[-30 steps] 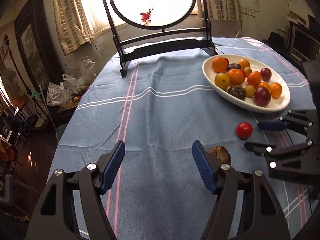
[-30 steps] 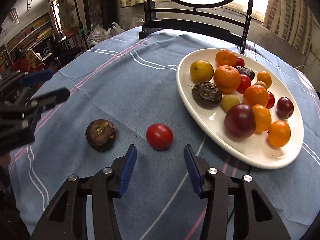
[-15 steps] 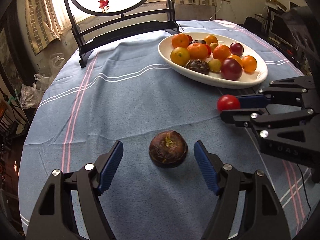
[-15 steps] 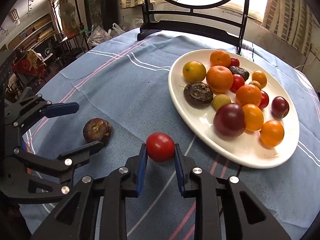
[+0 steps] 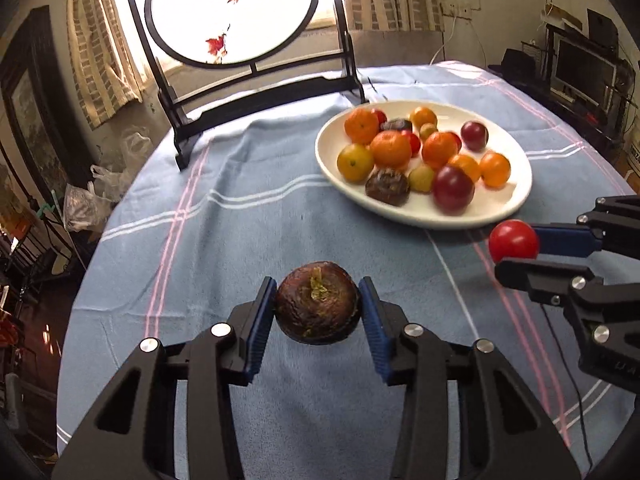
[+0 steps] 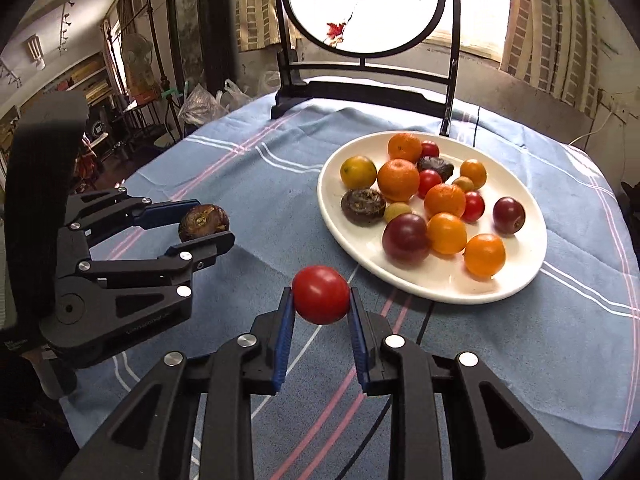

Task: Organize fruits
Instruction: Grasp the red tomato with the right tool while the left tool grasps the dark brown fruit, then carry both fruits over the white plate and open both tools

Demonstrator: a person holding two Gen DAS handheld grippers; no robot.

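Blue striped tablecloth | red tomato, a second ago loose on the cloth, now clamped in right gripper, lifted just short of white plate | dark wrinkled fruit, left of plate: left gripper jaws closing, pads touching it | both last strays secured, ready for plate.

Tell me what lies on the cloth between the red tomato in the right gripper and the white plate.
Nothing but bare striped tablecloth lies between the red tomato and the white plate, clearest in the right wrist view.
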